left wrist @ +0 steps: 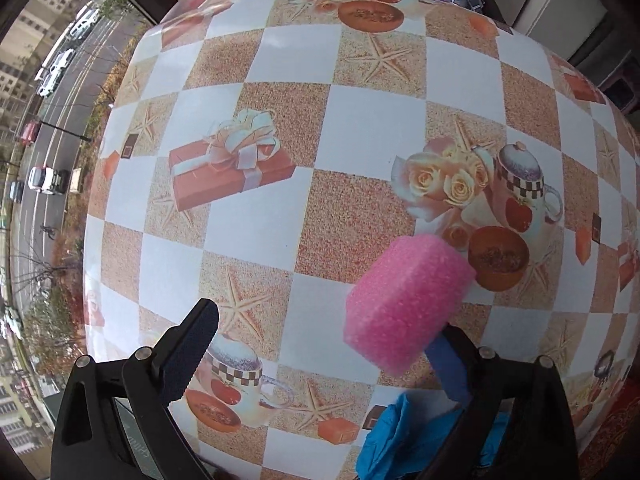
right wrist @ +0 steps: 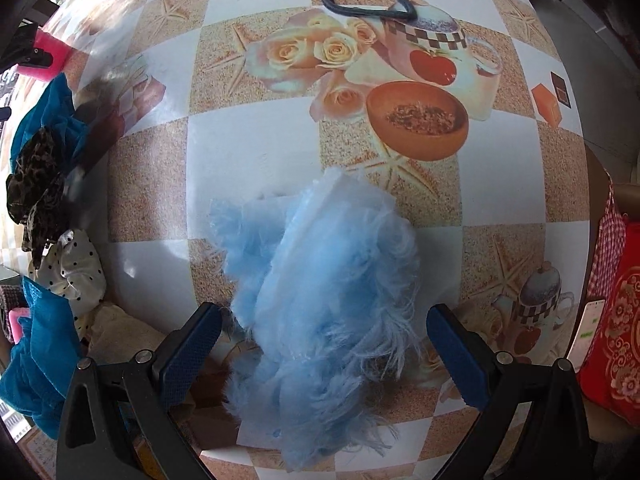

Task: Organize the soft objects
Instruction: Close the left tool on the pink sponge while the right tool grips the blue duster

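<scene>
The bench (right wrist: 248, 152) has a checkered oilcloth printed with roses, teapots and starfish. On it sit a fluffy light-blue tuft (right wrist: 320, 280), a dark band loop (right wrist: 370, 0), and a pile of cloths (right wrist: 44, 200) along one edge.

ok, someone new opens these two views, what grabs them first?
Probably the pale blue fluffy bundle lying between the open fingers of the right gripper, on the loud checkered tablecloth. Next, the pink sponge at the right-hand finger of the left gripper, whose other finger stands well clear. A dark band loop lies at the far edge.
</scene>
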The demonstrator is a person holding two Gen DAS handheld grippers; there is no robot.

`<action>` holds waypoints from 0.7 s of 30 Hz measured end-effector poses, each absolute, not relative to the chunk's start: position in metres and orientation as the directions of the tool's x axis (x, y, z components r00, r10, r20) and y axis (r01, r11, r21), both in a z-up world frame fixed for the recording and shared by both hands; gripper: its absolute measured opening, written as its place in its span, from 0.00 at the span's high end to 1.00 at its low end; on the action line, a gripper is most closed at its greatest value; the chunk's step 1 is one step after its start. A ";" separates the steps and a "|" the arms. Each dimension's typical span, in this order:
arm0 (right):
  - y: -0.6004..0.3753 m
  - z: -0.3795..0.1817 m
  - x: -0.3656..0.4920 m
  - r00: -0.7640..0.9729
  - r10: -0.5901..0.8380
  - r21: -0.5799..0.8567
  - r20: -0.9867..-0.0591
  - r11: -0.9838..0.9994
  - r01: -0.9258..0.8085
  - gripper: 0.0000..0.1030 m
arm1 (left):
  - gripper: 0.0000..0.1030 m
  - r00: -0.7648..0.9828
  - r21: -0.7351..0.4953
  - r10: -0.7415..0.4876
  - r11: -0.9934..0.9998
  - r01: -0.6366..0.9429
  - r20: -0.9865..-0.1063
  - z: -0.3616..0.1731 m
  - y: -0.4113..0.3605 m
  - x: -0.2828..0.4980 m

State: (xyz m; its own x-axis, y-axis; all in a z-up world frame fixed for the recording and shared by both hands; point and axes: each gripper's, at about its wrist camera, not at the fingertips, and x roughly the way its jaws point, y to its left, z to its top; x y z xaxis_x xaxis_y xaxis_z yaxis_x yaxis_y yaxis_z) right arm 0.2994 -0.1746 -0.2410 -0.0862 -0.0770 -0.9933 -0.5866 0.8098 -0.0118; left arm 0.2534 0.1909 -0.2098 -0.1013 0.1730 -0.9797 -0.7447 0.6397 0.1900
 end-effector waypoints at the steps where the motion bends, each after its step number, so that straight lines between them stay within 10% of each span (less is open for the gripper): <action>1: -0.174 -0.241 0.299 -0.087 -0.077 -0.011 -0.993 0.808 -0.589 0.00 | 0.04 -0.109 0.214 0.200 0.641 -0.737 -0.974 -0.209 0.191 0.255; 21: -0.175 -0.241 0.295 -0.065 -0.069 -0.016 -0.995 0.794 -0.607 0.00 | 0.04 -0.113 0.251 0.233 0.731 -0.635 -0.966 -0.215 0.216 0.258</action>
